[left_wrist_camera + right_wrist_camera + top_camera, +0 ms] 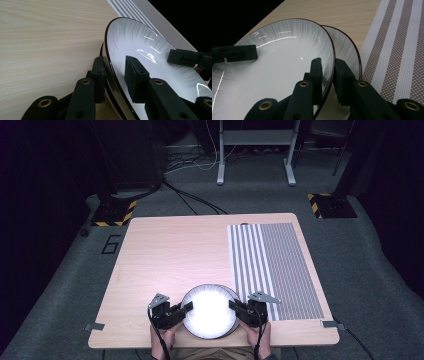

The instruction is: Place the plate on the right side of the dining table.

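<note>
High view: both claws [186, 306] [233, 304] clamped on top plate [209, 312], striped mat [272, 270] just beside.

Worktop [165, 255]: rectangular, light wood-grain surface, standing on grey carpet. Striped placemat [272, 267] laid flat on the right portion, reaching from near the far edge toward the near edge; white-and-grey stripes on its left half, finer grey weave on its right. Stack of white plates [209, 312] with dark rims placed at the near edge, centre, just beside the left border of the placemat. Small metal brackets [94, 326] fixed at both near corners.
</note>
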The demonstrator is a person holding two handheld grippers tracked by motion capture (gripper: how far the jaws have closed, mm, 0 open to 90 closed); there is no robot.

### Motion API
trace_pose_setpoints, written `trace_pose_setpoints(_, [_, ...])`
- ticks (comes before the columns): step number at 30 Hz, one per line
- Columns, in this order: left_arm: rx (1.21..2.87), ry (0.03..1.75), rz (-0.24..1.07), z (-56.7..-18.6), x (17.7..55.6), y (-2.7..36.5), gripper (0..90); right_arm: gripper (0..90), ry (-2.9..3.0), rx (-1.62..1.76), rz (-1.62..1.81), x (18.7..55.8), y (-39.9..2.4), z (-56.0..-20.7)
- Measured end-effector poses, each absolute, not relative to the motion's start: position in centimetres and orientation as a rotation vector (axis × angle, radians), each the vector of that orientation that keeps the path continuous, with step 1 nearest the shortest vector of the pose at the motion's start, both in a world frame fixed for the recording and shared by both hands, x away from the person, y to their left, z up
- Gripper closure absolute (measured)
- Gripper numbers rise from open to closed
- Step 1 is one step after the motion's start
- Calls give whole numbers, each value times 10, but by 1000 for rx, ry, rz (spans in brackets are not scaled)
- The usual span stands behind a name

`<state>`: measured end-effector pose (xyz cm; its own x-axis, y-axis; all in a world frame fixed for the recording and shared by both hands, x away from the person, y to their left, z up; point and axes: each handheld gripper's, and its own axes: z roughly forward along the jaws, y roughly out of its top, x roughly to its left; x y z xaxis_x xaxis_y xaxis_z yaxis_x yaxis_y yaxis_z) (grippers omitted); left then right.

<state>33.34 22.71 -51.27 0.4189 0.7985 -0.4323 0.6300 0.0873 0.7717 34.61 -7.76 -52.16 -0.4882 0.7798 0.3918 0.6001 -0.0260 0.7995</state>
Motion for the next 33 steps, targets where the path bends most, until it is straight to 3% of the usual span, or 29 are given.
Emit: trace_pose_setpoints(33, [1571,1238,274,-493,330,219,743,841,1893,1494,1663,337,-85,-509])
